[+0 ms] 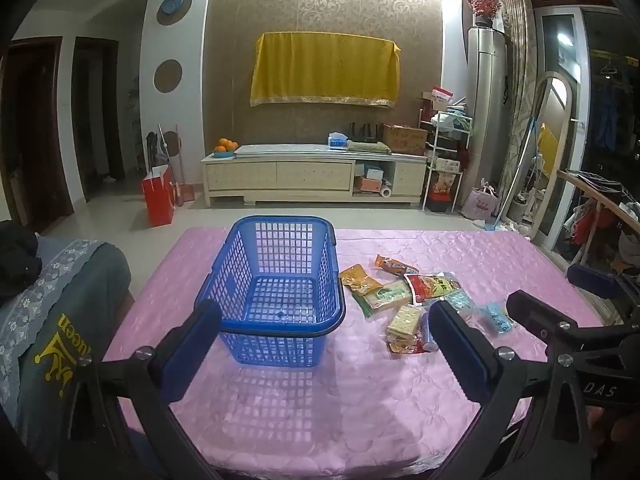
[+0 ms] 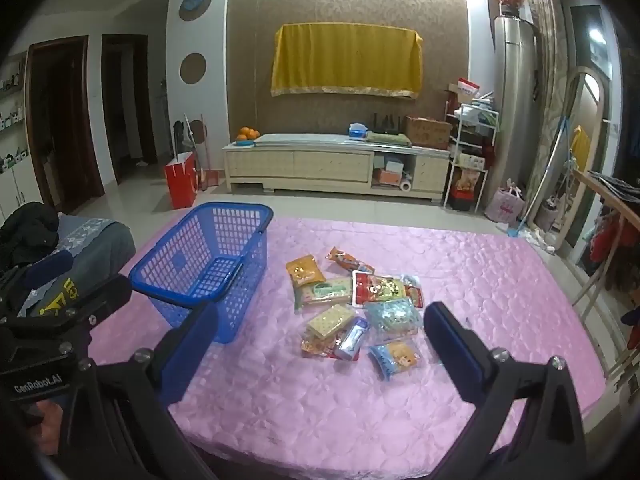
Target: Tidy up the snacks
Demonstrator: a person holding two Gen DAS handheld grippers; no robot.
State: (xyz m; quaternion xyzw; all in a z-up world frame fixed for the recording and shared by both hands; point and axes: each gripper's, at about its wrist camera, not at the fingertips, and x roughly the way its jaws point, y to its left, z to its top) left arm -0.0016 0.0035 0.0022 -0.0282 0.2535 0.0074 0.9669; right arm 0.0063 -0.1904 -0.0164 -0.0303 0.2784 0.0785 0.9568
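My left gripper [image 1: 324,332] and right gripper [image 2: 320,332] both hang spread wide, holding nothing. The blue plastic lattice basket [image 1: 276,280] stands near the left edge of the pink quilted tabletop [image 1: 360,400], with the heap of foil snack packets [image 2: 356,308] just beside it.

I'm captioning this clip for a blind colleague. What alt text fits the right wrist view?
An empty blue basket sits on a pink tablecloth, with a loose pile of snack packets to its right. The right gripper is open and holds nothing, above the near edge of the pile. A living room with a TV cabinet lies behind.
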